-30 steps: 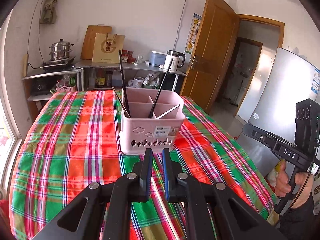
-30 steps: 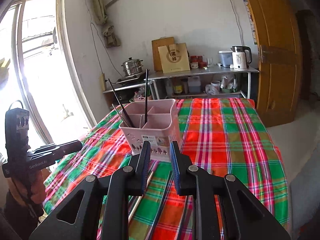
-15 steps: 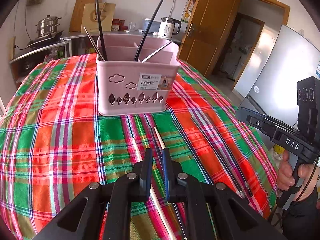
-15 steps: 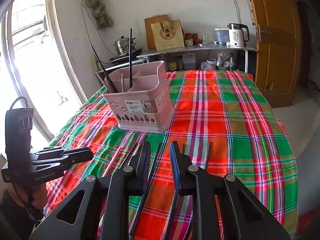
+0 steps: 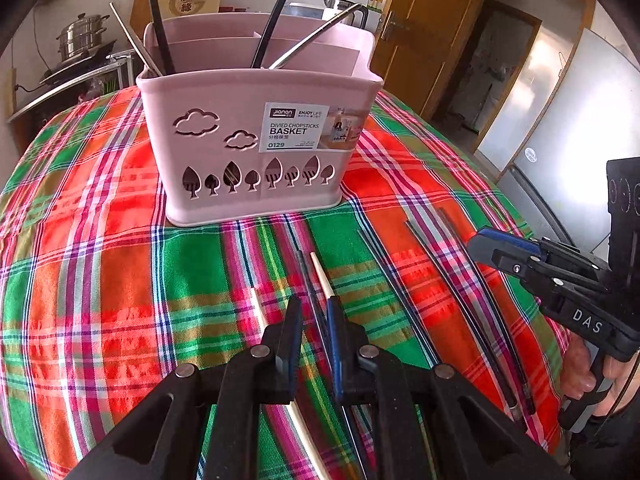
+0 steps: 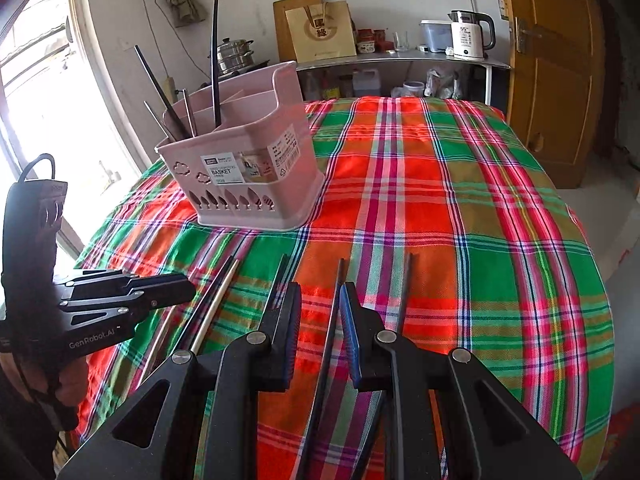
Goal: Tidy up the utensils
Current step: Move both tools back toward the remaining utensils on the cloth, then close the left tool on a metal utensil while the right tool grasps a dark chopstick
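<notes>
A pink divided chopstick basket (image 5: 256,144) stands on the plaid tablecloth (image 5: 88,264) and holds several dark and metal chopsticks. It also shows in the right wrist view (image 6: 248,184). Several chopsticks lie loose on the cloth in front of it: a pale wooden one (image 5: 322,276), a dark one (image 5: 306,276), and dark ones further right (image 5: 452,280). My left gripper (image 5: 314,312) is open by a narrow gap, low over the dark and pale chopsticks. My right gripper (image 6: 320,300) is open by a narrow gap, low over a dark chopstick (image 6: 334,320).
The table edge drops off at the right (image 6: 600,280). A metal shelf (image 6: 400,58) with a kettle (image 6: 468,36) and a pot (image 6: 234,54) stands behind the table. A wooden door (image 6: 552,72) is at the right, a window (image 6: 36,92) at the left.
Both grippers have come down and forward toward the loose chopsticks on the cloth. The basket looms larger in both views. The jaw gaps look unchanged.
</notes>
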Motion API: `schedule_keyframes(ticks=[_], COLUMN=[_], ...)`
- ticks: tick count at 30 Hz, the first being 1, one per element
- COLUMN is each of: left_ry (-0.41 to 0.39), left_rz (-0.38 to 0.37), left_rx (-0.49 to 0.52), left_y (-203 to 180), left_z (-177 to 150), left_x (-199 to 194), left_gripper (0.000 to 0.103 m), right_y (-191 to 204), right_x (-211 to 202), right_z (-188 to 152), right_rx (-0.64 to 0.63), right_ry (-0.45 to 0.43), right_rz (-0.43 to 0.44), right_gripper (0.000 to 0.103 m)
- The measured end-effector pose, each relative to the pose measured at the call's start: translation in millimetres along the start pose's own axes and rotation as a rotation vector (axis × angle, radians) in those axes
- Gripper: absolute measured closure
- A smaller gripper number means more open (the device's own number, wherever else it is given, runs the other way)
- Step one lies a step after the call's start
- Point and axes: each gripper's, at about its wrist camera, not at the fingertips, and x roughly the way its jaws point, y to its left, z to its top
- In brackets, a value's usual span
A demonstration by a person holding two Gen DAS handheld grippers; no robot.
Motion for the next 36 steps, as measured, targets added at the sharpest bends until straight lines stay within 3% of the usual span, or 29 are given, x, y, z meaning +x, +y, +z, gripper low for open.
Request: schedule_keyframes(ticks=[2,10,21,32,36], left_ry=[0.004,0.035,0.02,0.017,0.012], left_rz=[0.007,0.05,0.124,0.133,0.149], left_rx=[0.008,0.014,0.067,0.082,0.085], left_y=[-1,0,-18,-18,-17], left_z=[3,6,13,23,25], left_x=[4,23,39,44,45], left_gripper=[0.084,0.084,0.084,0.084,0.089], right_y=[0,2,1,4,7], right_x=[4,16,40,55,56], right_z=[0,3,6,12,13], right_rx=[-0.004,-0.021,-0.031,-0.053,-0.06], right_ry=[0.01,0.035,0.098,0.135,0.136], right_rz=[-0.002,-0.011,-0.056,-0.097,-0.11], right_gripper=[0.082,0.082,0.082,0.082,0.095])
